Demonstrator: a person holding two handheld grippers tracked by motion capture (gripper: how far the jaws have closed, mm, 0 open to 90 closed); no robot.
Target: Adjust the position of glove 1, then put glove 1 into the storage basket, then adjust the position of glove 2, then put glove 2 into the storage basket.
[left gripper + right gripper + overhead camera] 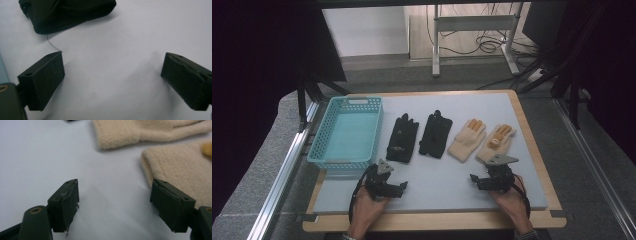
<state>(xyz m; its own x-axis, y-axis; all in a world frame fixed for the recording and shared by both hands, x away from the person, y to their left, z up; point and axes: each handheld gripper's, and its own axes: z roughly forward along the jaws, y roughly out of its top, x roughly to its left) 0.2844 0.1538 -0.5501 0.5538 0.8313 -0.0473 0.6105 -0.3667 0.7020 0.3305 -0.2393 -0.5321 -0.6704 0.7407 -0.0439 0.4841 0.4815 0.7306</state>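
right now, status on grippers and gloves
Left gripper and right gripper open, empty. Black gloves and cream gloves flat on mat, untouched. Basket left. Nothing in the way.

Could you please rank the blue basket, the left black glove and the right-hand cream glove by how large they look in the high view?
1. Blue basket, clearly largest.
2. Left black glove.
3. Right-hand cream glove.
The two gloves look close in size, so their order is unsure.

both grippers point(384, 182) point(494, 176) black, grey three-cornered plates on top, black cables trailing.
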